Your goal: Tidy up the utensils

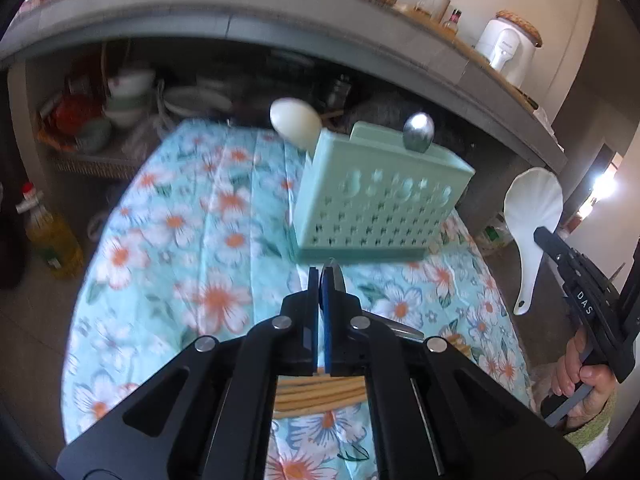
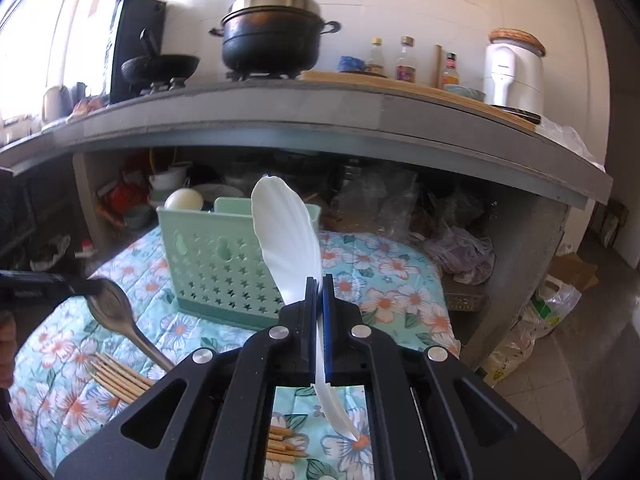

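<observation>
A mint green utensil holder point(image 1: 380, 196) stands on the floral tablecloth point(image 1: 200, 240); a cream spoon head point(image 1: 294, 120) and a metal spoon head point(image 1: 418, 132) stick out of it. My left gripper point(image 1: 325, 276) is shut on a metal spoon point(image 2: 116, 316), held low in front of the holder. My right gripper point(image 2: 319, 284) is shut on a white rice paddle point(image 2: 286, 236), held upright to the right of the holder point(image 2: 224, 260); the paddle also shows in the left wrist view point(image 1: 532, 216). Wooden chopsticks point(image 2: 120, 376) lie on the cloth.
A grey counter point(image 2: 320, 108) overhangs the table's far side, with a black pot point(image 2: 272, 36), bottles and a white appliance point(image 2: 512, 72) on top. Bowls and plastic bags fill the space below. An oil bottle point(image 1: 52, 236) stands on the floor at left.
</observation>
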`<control>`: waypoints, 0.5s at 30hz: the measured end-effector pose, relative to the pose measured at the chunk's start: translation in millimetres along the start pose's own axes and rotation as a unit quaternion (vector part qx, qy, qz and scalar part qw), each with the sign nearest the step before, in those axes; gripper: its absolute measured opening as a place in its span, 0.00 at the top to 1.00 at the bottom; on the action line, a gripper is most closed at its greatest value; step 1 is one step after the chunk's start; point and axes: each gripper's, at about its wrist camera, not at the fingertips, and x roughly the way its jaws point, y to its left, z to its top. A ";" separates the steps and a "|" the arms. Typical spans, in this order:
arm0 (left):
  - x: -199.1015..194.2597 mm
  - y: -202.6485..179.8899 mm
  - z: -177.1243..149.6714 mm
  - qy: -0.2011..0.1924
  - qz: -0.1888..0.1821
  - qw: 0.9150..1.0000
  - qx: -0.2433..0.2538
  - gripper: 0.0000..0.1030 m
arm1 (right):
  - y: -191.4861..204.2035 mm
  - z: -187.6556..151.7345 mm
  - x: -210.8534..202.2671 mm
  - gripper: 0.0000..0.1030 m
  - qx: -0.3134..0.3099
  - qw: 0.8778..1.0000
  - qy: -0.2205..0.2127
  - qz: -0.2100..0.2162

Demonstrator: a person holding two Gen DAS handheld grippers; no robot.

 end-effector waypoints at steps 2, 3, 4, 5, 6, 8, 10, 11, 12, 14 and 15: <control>-27.6 -8.9 18.6 -0.047 0.008 0.999 0.020 1.00 | -9.7 0.7 -5.0 0.97 0.017 1.000 -0.006 0.000; -42.1 -13.0 28.9 -0.072 0.014 0.997 0.030 1.00 | -13.9 1.7 -7.2 0.97 0.023 1.000 -0.009 0.000; -57.6 -17.2 40.8 -0.100 0.022 0.994 0.043 1.00 | -17.5 2.1 -9.2 0.97 0.027 1.000 -0.011 0.000; -70.6 -22.0 49.4 -0.124 0.030 0.990 0.054 1.00 | -21.0 2.6 -11.1 0.97 0.032 0.999 -0.014 0.001; -82.7 -26.4 59.4 -0.148 0.038 0.986 0.064 1.00 | -23.8 2.9 -12.6 0.97 0.036 0.999 -0.017 0.002; -103.3 -36.7 80.8 -0.194 0.056 0.976 0.088 1.00 | -28.2 4.0 -14.9 0.97 0.042 0.999 -0.021 0.005; -112.7 -46.6 97.5 -0.219 0.078 0.966 0.111 1.00 | -31.2 5.2 -16.3 0.97 0.045 0.999 -0.026 0.006; -114.9 -53.1 106.1 -0.229 0.090 0.961 0.127 1.00 | -32.8 5.9 -17.9 0.97 0.047 0.998 -0.029 0.008; -114.3 -59.7 112.4 -0.234 0.103 0.956 0.143 1.00 | -33.3 6.3 -19.2 0.97 0.048 0.998 -0.031 0.008; -107.2 -70.1 122.7 -0.229 0.123 0.950 0.175 1.00 | -35.3 7.8 -19.9 0.97 0.049 0.998 -0.035 0.009; -102.1 -74.2 125.1 -0.222 0.128 0.948 0.187 1.00 | -36.5 8.1 -20.2 0.97 0.049 0.998 -0.037 0.009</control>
